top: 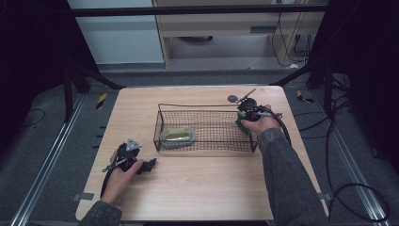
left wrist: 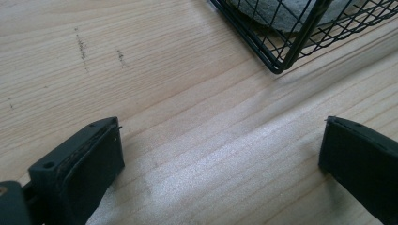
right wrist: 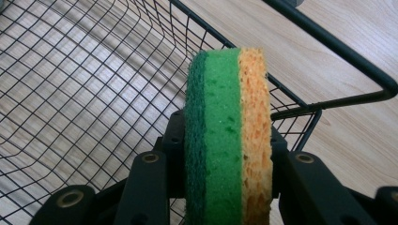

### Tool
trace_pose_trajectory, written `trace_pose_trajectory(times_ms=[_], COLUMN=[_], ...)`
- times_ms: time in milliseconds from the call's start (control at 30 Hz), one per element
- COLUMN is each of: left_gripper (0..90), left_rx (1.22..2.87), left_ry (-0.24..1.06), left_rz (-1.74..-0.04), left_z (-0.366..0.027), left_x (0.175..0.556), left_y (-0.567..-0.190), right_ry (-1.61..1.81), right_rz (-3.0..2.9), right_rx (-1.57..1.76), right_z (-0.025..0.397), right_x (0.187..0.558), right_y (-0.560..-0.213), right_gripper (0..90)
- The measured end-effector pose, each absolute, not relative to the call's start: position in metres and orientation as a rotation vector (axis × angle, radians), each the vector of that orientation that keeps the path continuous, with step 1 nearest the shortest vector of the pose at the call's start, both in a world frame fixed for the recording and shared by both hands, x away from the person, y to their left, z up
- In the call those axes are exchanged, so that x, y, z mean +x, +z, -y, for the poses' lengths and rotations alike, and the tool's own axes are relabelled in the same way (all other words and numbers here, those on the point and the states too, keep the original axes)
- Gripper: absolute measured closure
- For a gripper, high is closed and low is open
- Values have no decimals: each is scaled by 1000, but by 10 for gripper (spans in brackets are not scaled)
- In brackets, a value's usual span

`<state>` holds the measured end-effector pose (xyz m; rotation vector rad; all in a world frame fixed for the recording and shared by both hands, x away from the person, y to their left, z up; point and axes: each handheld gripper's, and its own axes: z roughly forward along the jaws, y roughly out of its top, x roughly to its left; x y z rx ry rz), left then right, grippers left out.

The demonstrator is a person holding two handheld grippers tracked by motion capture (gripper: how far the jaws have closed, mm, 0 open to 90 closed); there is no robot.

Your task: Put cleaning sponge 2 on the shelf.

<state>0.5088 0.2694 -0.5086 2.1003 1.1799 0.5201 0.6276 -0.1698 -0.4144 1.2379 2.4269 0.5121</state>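
The left tongs [top: 149, 165] rest low on the pale wooden surface [top: 197, 188], at the near left, with their jaws spread wide and nothing between them. In the left gripper view we see bare wood grain between the two black jaws, and beyond them the near corner of the black wire-mesh basket [left wrist: 281, 65]. We judge this tool to be idle.

Moving right, the basket [top: 207, 141] stands at the middle of the surface. At its left end lies a grey, rounded, shallow dish-like object with a yellow-green inside [top: 178, 136]; we cannot tell exactly what it is.

At the basket's right end, the right tongs [top: 243, 120] pinch a layered kitchen sponge [right wrist: 228, 140] with a dark green scouring face, a bright green middle and an orange-yellow foam back. The jaws press on its two broad faces, and the sponge stands on edge between them. In the right gripper view the sponge sits just inside the basket's right end wall, over the mesh floor. In the high view it shows as a green patch [top: 241, 125] at the rim.

Progress, as we judge it: the sponge is gripped and positioned at the basket, but it is not yet released. Remaining steps: lower it to the mesh floor, spread the right tongs, and withdraw them clear of the rim.
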Motion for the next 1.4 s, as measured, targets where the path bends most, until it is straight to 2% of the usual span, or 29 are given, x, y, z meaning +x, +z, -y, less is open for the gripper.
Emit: trace_pose_trajectory(times_ms=[833, 1133, 1400], left_gripper=[0, 0, 0], left_rx=[2098, 2098, 2097], left_ry=[517, 517, 517], left_rz=[-1182, -1182, -1182], left_z=[-269, -269, -269], left_x=[509, 509, 509], left_y=[-509, -509, -509], right_ry=[462, 449, 512], right_rz=[-2449, -2461, -2438], right_rx=[1195, 1204, 1235], right_z=[161, 156, 155], right_x=[628, 626, 621], right_y=[-422, -423, -416], right_gripper=[641, 527, 479])
